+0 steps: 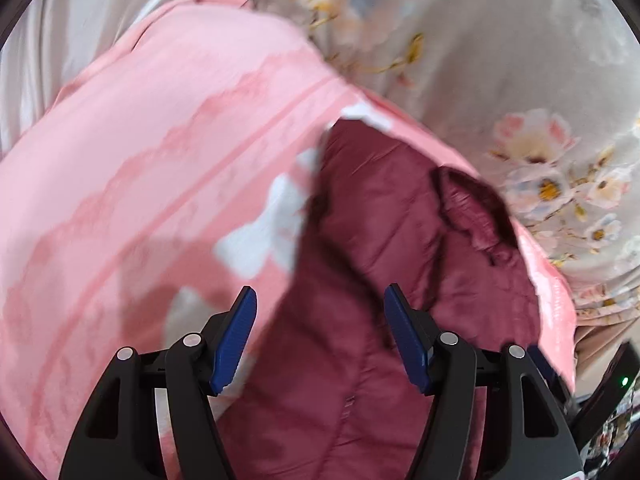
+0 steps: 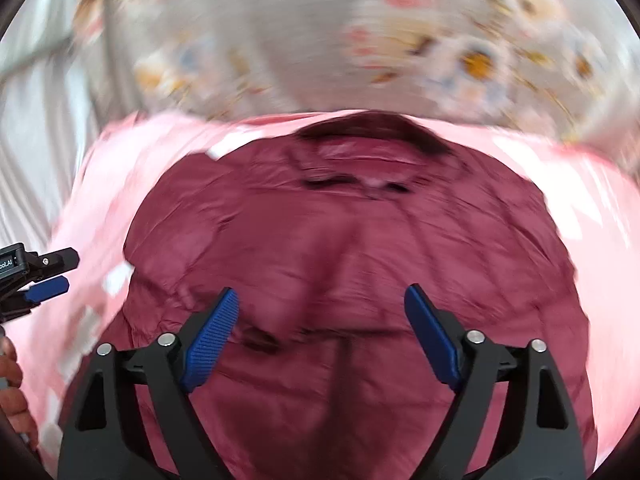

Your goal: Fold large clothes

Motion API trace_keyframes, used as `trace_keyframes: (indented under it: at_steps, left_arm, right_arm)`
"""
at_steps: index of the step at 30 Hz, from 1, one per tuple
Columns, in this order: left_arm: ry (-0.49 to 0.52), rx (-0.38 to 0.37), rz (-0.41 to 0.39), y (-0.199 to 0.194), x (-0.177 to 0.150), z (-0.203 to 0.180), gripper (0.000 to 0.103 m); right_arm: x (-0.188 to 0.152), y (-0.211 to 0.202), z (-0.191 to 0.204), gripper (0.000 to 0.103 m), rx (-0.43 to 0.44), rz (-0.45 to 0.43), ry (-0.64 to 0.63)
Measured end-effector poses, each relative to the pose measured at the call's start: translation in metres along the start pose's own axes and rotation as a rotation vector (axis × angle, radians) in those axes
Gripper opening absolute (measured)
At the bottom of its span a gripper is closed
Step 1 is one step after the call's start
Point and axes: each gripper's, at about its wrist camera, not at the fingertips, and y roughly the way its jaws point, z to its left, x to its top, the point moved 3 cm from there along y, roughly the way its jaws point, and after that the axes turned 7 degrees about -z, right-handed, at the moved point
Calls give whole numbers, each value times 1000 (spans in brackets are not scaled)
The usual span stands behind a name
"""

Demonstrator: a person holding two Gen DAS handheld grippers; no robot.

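Maroon puffer jacket (image 2: 352, 264) lies on a pink blanket (image 1: 140, 160) over the bed; puffy, light, slick-looking, so better pinched at a hem or sleeve edge. Left claw (image 1: 320, 336) and right claw (image 2: 320, 336) both gape, empty.

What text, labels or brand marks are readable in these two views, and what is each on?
"ooLAI", cut off at the frame edge, white on a small black plate on the body of the left tongs, seen in the right wrist view.
Pale patch inside the maroon jacket collar: possibly a tag, too blurred to read.
White shapes on the pink blanket: pattern, not text.
Nothing else readable.
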Motion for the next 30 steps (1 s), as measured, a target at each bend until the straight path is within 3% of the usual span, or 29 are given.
trace_keyframes:
  at_steps: [3,5,12,14,17,19,22,28,30]
  left_arm:
    - [29,28,57,15,-18,5,64]
    - [57,40,81,22,-29,4,63]
    - [90,57,101,30,-40,10,63]
    - [76,40,86,28,-32,8,63]
    - [46,-9,68,27,-14,-1,63]
    - [-9,-83,77,34,3,-12,63]
    - [-87,-130,109,55,20,-23,63]
    - [-225,-139,183,105,34,-25,62]
    - [-245,-136,185,115,37,-24,61]
  right_arm:
    - [-7,28,16,83,-93,34,-116]
    - [-11,36,5,82,-140,49,-123]
    - [-24,3,-161,82,-372,59,280]
    - [-32,-10,-197,82,-358,68,387]
    - [-31,-21,-217,82,-302,49,455]
    - [-27,-21,-220,82,-241,35,491]
    - [-21,-7,-218,82,-139,47,566]
    - [-19,31,-206,81,-136,99,529]
    - [-19,40,-205,58,-121,117,521]
